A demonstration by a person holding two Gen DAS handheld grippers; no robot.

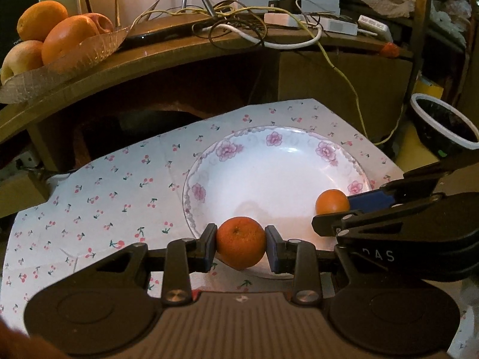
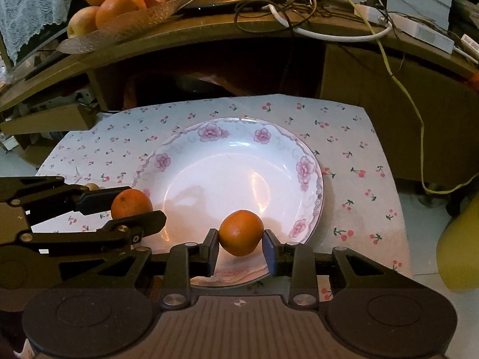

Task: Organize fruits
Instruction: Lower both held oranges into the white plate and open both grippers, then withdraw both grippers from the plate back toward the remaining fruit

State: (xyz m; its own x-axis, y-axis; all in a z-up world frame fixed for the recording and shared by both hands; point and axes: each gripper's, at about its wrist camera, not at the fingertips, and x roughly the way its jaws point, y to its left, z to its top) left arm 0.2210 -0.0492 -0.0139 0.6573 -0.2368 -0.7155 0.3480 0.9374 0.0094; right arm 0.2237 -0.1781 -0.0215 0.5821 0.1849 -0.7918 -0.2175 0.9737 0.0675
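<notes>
My left gripper (image 1: 241,246) is shut on a small orange (image 1: 241,241) and holds it over the near left rim of a white plate with pink flowers (image 1: 278,143). My right gripper (image 2: 239,246) is shut on a second small orange (image 2: 241,232) over the plate's (image 2: 239,128) near rim. Each gripper shows in the other's view: the right one (image 1: 338,209) with its orange (image 1: 331,201) at the plate's right, the left one (image 2: 134,206) with its orange (image 2: 131,202) at the plate's left. The plate holds no fruit.
The plate sits on a cherry-print cloth (image 1: 119,185). Behind, a raised wooden shelf (image 1: 179,51) carries a glass dish of oranges and apples (image 1: 54,36) and tangled cables (image 1: 239,24). A dark bowl with a white rim (image 1: 446,122) stands at the right. A yellow object (image 2: 458,254) sits right of the cloth.
</notes>
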